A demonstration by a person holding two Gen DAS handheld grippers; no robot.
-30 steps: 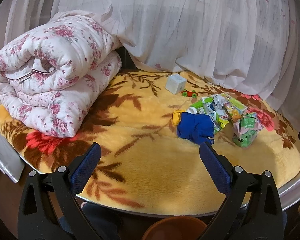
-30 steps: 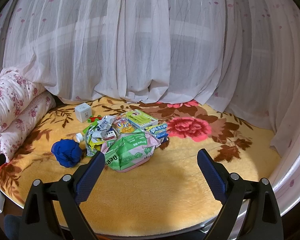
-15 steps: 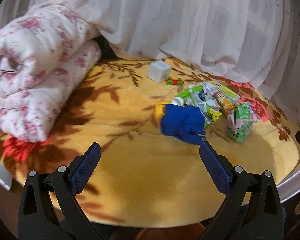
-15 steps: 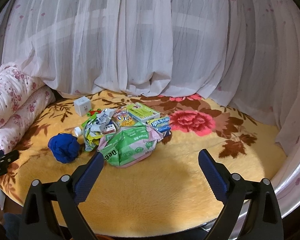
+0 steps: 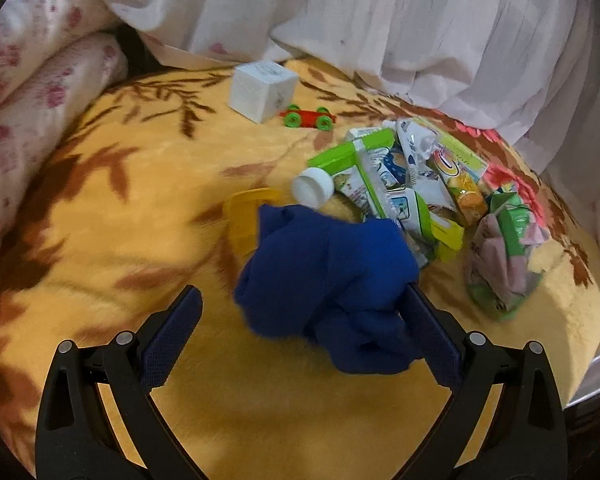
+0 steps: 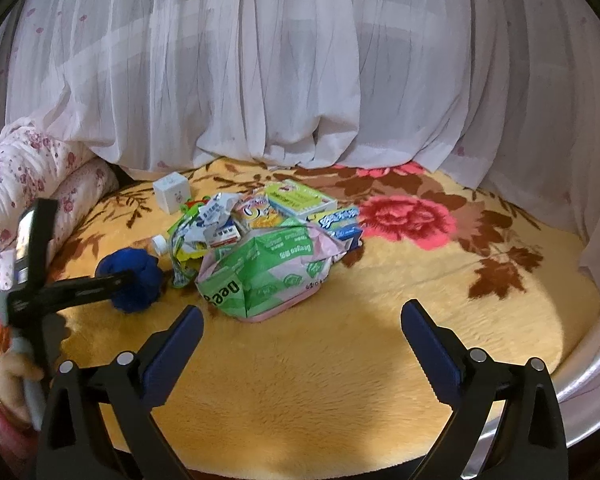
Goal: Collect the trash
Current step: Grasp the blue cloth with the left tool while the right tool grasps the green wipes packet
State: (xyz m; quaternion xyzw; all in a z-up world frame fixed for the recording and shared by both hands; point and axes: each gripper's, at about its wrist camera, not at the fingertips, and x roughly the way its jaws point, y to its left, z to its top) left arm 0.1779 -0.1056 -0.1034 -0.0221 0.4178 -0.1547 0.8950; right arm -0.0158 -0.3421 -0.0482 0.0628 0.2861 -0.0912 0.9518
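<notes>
Left gripper nearer blue cloth (fingers apart)

Home bedroom, plush floral blanket, rolled quilt, sheer curtain

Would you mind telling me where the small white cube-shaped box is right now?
The white box sits on the yellow blanket near the curtain, at the far left of the trash pile, with the red toy car right beside it.

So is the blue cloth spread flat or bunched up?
Bunched up. The blue cloth sits as a rounded, creased lump on the yellow blanket, between the open left gripper, whose pads are not pressing on it.
</notes>
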